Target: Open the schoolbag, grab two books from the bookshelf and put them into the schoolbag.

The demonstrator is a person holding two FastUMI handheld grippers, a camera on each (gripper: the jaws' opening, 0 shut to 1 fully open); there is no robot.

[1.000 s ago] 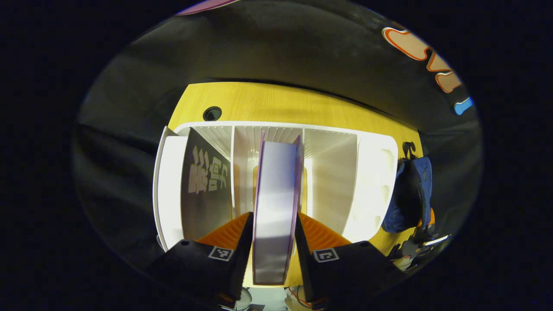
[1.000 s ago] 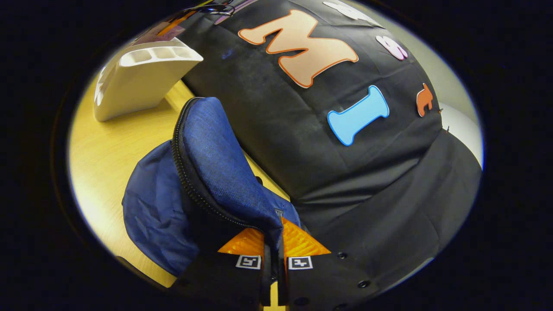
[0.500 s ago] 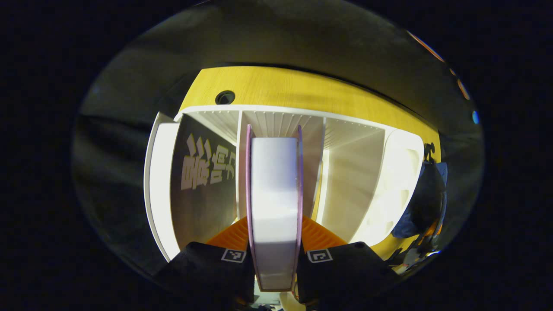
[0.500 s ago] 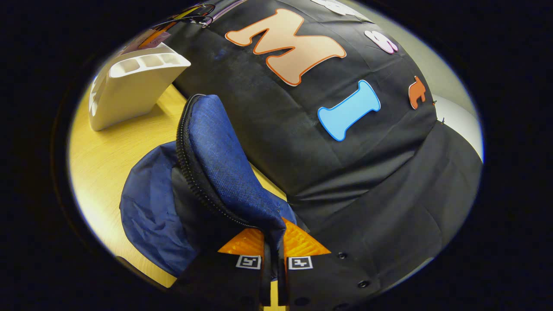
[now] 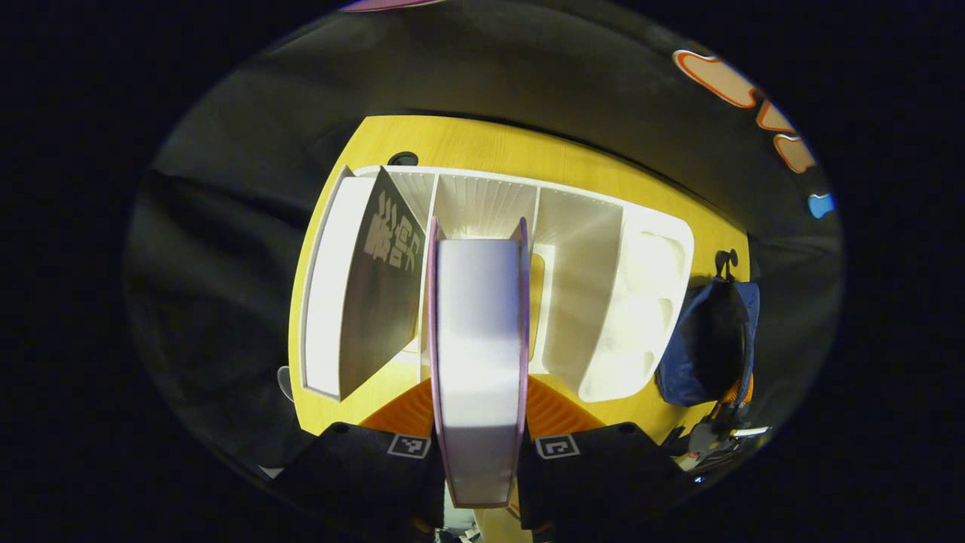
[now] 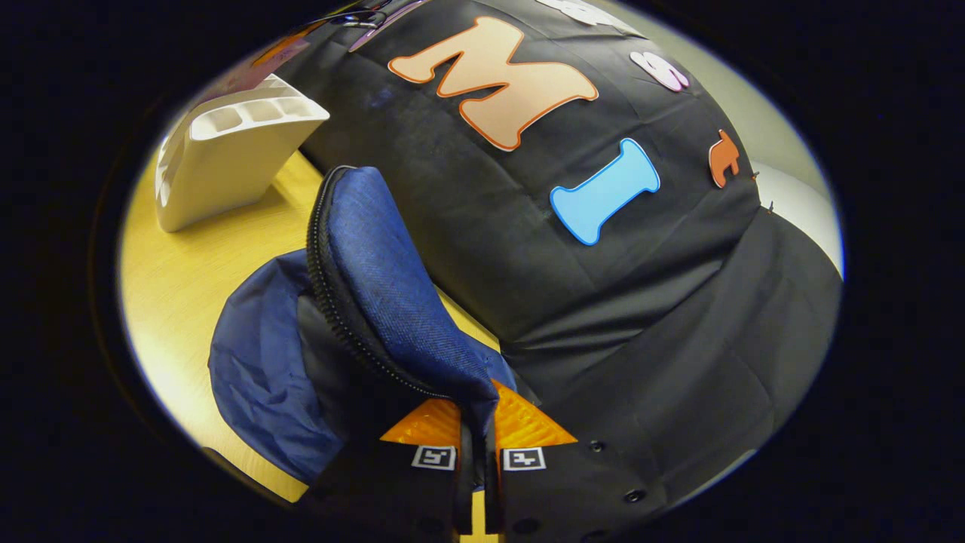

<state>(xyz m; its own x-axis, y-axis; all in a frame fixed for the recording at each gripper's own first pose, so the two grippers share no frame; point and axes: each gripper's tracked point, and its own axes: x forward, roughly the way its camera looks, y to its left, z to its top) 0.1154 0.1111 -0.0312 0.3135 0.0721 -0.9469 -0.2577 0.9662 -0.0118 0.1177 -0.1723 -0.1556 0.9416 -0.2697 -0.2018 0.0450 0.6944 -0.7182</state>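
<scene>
In the left gripper view, the left tool (image 5: 478,403) clamps a book (image 5: 479,354) with purple covers between its two fingers, page edges facing the camera, held above the front of the white bookshelf (image 5: 641,302). Beyond it, the bookshelf stands on the yellow worktop (image 5: 482,147), a dark book (image 5: 381,302) leaning in its leftmost compartment. To the right of the shelf, near the worktop's edge, sits the blue schoolbag (image 5: 709,343). In the right gripper view, the right tool (image 6: 476,422) is pinched narrowly on the edge of the schoolbag's (image 6: 377,286) opened flap, lifting it so the zipper line stands upright. Farther off, the bookshelf's (image 6: 226,158) end rests on the worktop (image 6: 181,279).
</scene>
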